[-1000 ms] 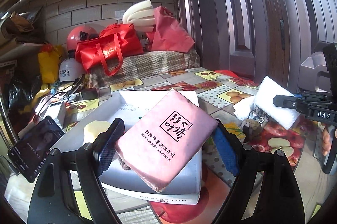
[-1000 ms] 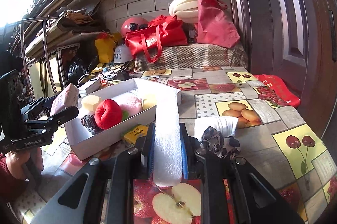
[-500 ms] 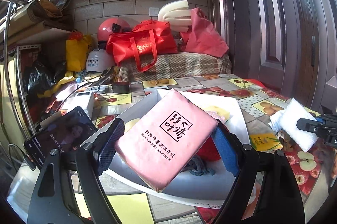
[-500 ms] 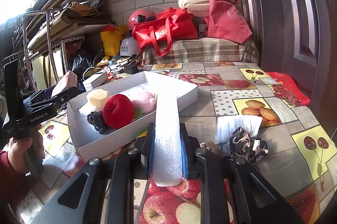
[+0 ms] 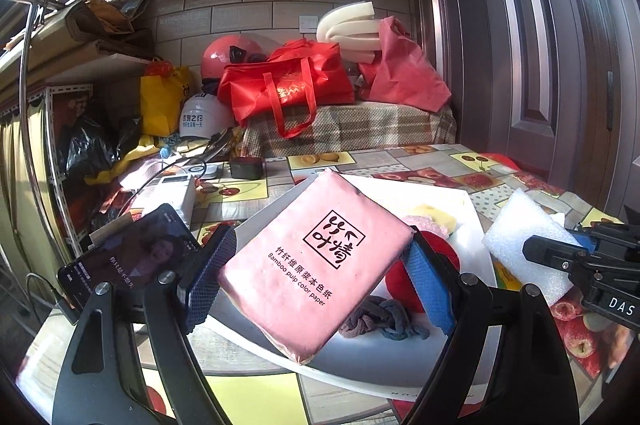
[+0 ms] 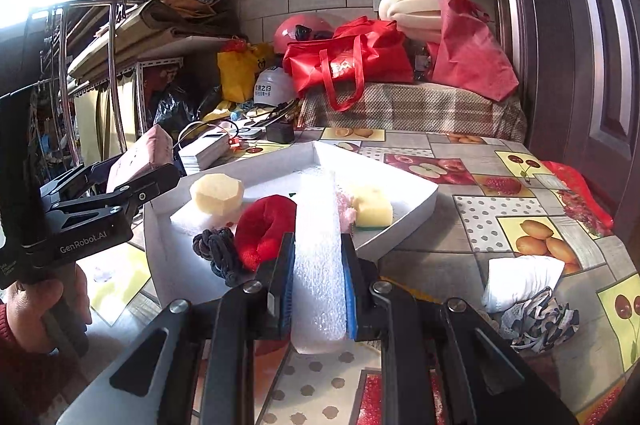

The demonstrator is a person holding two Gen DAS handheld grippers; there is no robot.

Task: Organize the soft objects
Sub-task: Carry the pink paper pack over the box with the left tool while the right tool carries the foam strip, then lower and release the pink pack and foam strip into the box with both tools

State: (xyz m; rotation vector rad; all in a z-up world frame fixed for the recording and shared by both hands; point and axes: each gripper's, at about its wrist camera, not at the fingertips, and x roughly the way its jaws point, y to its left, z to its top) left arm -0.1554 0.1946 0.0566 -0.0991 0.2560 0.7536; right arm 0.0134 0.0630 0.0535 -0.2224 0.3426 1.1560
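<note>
My left gripper [image 5: 320, 277] is shut on a pink tissue pack [image 5: 316, 265] and holds it above the near left corner of the white tray [image 5: 384, 357]; the pack also shows in the right wrist view [image 6: 140, 157]. My right gripper [image 6: 318, 289] is shut on a white foam block [image 6: 318, 257], held over the tray's near rim [image 6: 400, 225]; the block also shows in the left wrist view [image 5: 520, 245]. In the tray lie a red plush ring [image 6: 264, 225], a dark knotted cord [image 6: 216, 249], a yellow sponge [image 6: 372, 205] and a pale octagonal sponge [image 6: 216, 187].
A folded white cloth [image 6: 520, 277] and a patterned scrunchie [image 6: 536, 317] lie on the fruit-print tablecloth right of the tray. A phone [image 5: 128, 261] stands at the left. Red bags [image 6: 348, 61], helmets and clutter fill the back; a door stands on the right.
Both grippers have moved nearer over the tray with their loads. The left view has swung so the tray contents show beneath the tissue pack.
</note>
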